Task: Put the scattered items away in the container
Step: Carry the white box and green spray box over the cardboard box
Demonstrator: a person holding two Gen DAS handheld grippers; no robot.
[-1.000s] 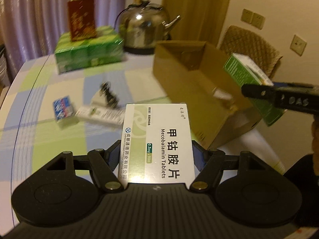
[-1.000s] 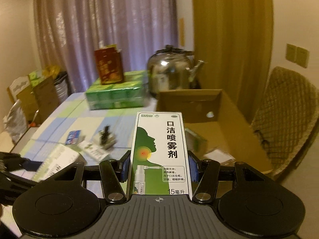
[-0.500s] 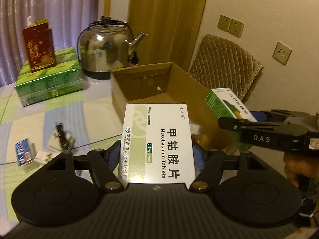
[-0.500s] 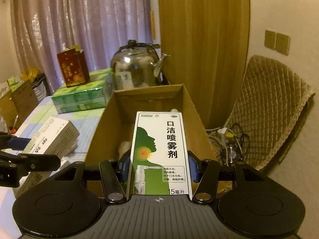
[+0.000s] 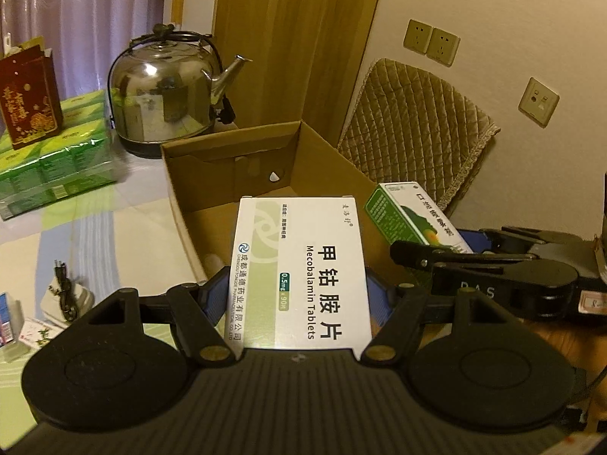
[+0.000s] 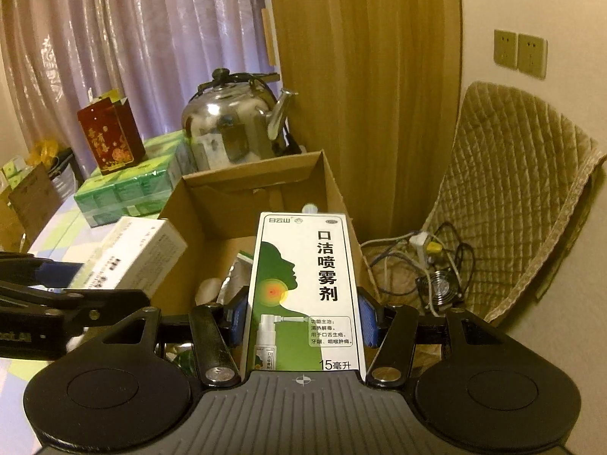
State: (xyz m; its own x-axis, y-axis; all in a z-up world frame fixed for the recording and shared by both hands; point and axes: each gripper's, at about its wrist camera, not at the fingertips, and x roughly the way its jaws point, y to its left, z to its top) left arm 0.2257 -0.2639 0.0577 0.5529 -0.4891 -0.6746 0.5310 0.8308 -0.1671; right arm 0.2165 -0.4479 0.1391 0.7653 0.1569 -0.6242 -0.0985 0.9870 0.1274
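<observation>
Two tools, each clamped on a flat carton (tablet box (image 5: 301, 265), spray box (image 6: 305, 292)), above corrugated cardboard container (image 6: 227, 185).

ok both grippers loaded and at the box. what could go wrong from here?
1. The left gripper and right gripper sit side by side over one narrow cardboard box; dropping together could knock the Mecobalamin tablet box against the throat spray box.
2. A packet and other items already lie inside, so a dropped box may land tilted.
3. The box's right wall borders the table edge above cables; a late release could spill there.
</observation>
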